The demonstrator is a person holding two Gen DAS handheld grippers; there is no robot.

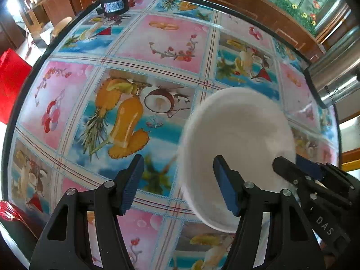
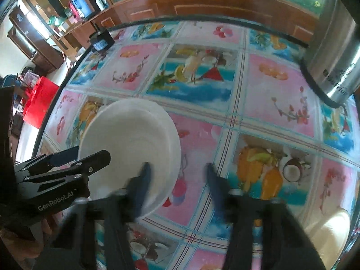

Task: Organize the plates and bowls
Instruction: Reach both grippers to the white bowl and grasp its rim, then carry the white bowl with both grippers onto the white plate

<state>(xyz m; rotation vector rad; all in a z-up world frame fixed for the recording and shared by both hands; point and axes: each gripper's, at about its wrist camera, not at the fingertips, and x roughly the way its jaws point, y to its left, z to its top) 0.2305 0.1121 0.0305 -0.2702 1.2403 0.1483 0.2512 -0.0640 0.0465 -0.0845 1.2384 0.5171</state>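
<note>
A white bowl [image 1: 238, 135] [image 2: 130, 135] sits on the round table's fruit-print cloth [image 1: 157, 45]. My left gripper [image 1: 178, 184] straddles the bowl's left wall, one blue pad inside and one outside, with a gap on each side. In the right wrist view the left gripper [image 2: 92, 153] reaches over that same rim. My right gripper [image 2: 178, 180] is blurred and straddles the bowl's right wall, its pads apart from the rim. In the left wrist view the right gripper [image 1: 290, 160] shows at the bowl's right edge.
A tall steel pot [image 1: 333, 76] [image 2: 333, 67] stands at the table's right edge. A small black motor-like device [image 1: 114, 2] [image 2: 101, 40] sits at the far edge. A red bag [image 1: 11, 83] lies beyond the left edge. A cream round seat [image 2: 333, 231] shows at lower right.
</note>
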